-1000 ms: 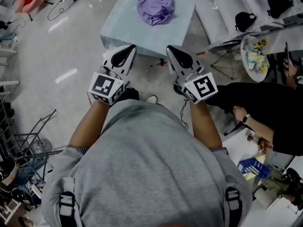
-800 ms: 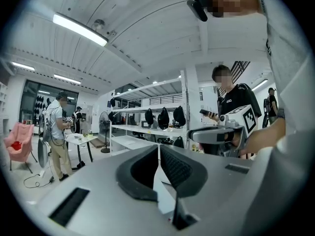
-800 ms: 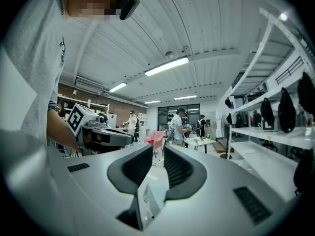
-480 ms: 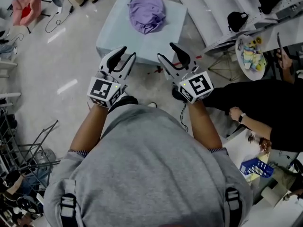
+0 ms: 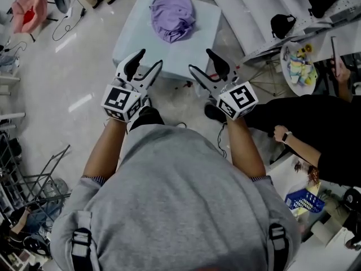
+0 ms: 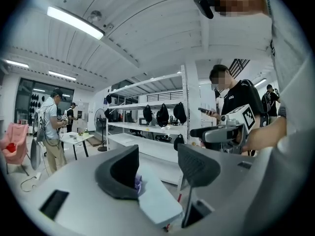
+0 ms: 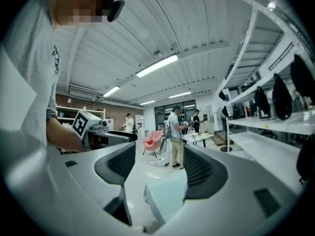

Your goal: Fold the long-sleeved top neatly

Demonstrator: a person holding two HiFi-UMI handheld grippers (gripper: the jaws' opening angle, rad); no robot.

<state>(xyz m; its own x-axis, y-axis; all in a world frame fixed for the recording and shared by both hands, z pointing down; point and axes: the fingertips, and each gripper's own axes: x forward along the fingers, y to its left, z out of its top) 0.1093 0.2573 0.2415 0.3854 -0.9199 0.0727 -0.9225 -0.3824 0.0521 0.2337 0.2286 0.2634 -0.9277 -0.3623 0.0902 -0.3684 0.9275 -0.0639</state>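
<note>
- Both claws have been opening since the earlier frames, where their jaws were pressed together. The left gripper (image 5: 148,62) and the right gripper (image 5: 203,62) now stand wide at the tips, and they have come a little nearer to the near edge of the table (image 5: 194,47).
- Nothing is between the jaws of either one. Each gripper view shows only a table corner far beyond the gap, so both are empty.
- The long-sleeved top (image 5: 172,17), purple, lies crumpled in a heap on the far part of the table, well apart from both grippers and untouched.
- We judge that the grippers are held level, side by side and opened, because we prepare to reach over the table and take the garment at two places. The folding is not yet begun.
- The heap hides sleeves, collar and hem, so we cannot tell which way the top lies.
- In the left gripper view only a small purple bit shows beside one jaw; the right gripper view shows no garment.
- Our grey sweatshirt (image 5: 180,196) covers the floor below us.
- A person in black (image 5: 316,123) at our right is cut off by the picture edge.
</note>
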